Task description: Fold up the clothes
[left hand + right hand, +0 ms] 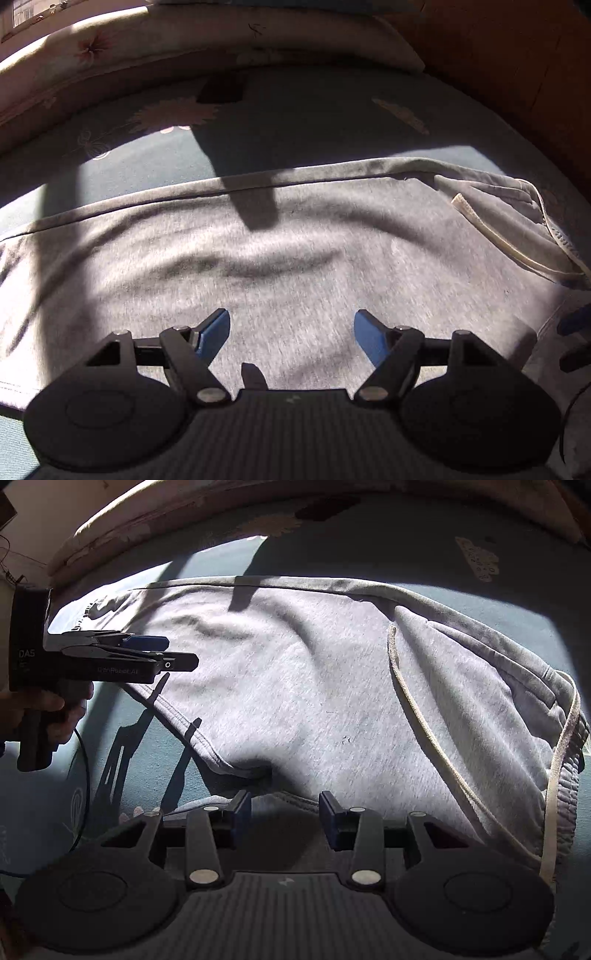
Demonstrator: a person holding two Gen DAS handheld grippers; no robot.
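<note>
A grey sweat garment (314, 686) lies spread on a teal bedsheet (498, 602). Its cream drawstring (424, 716) and gathered waistband (569, 775) are at the right. My left gripper (291, 317) hovers over the middle of the grey cloth (295, 236), open, with nothing between its blue pads. In the right wrist view this same left gripper (162, 651) shows side-on at the left, held by a hand (48, 709) above the garment's left end. My right gripper (284, 797) is open just in front of the near hem, pads apart and pressing on nothing.
A floral pillow (184, 44) runs along the far edge of the bed. A brown wooden board (498, 55) stands at the back right. A black cable (86, 775) hangs below the hand. Strong sunlight and hard shadows cross the cloth.
</note>
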